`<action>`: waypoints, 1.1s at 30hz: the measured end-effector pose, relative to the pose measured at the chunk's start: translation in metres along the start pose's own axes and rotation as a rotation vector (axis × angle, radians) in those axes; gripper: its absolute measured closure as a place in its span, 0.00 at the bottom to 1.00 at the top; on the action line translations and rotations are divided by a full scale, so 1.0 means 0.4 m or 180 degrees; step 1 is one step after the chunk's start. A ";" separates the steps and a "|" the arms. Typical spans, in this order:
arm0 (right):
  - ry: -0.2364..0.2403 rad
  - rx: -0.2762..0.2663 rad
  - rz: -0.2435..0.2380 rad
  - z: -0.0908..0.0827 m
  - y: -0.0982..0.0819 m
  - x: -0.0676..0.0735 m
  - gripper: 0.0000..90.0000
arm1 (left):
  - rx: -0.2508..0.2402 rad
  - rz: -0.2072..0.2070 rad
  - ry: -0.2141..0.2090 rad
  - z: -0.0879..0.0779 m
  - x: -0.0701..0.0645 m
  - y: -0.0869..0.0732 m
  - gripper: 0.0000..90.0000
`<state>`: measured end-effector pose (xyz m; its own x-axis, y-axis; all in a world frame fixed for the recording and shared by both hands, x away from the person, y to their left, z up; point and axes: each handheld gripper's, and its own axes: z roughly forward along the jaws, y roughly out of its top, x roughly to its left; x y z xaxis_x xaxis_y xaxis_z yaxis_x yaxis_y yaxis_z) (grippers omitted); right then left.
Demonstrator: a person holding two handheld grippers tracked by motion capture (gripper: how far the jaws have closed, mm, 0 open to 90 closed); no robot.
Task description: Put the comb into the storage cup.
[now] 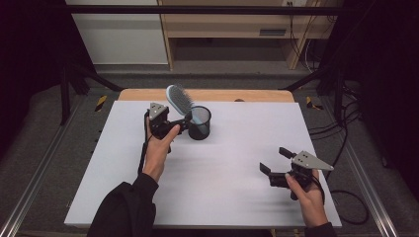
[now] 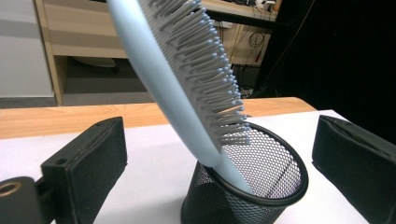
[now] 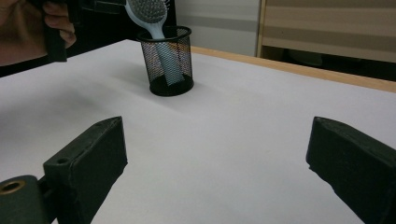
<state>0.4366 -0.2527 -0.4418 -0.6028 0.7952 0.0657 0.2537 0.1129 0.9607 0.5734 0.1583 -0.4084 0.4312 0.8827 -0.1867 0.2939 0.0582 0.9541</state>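
High view: left gripper (image 1: pixel 179 126) beside cup (image 1: pixel 199 123).

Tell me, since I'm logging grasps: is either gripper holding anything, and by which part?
Nothing is held. The left gripper is open around the hairbrush standing in the mesh cup; the right gripper is open.

Your work surface is a white rectangular board (image 1: pixel 237 173) laid over a light wooden tabletop (image 1: pixel 257 95) whose far edge peeks out behind it. Beyond, you face a pale wooden shelf unit (image 1: pixel 232 29) beside a white wall panel (image 1: pixel 118 34) (tangled black cables (image 1: pixel 309 54) hang at its right end). Grey carpeted floor (image 1: pixel 44 113) surrounds you, and both sides fall into darkness.
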 end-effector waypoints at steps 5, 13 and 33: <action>-0.0007 -0.0013 0.0001 -0.001 0.004 0.004 0.06 | 0.0006 0.0014 -0.0024 -0.026 -0.005 -0.010 0.04; -0.0010 0.0003 -0.0017 0.005 0.004 0.012 0.06 | 0.0032 0.0012 -0.0017 -0.050 0.010 -0.020 0.04; -0.0026 0.0006 0.0005 0.002 0.002 0.008 0.06 | -0.0143 0.0089 -0.0117 -0.083 0.002 0.002 0.03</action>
<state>0.4356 -0.2495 -0.4412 -0.5963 0.8002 0.0649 0.2560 0.1129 0.9601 0.5457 0.1746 -0.4000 0.4700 0.8666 -0.1677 0.2430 0.0556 0.9684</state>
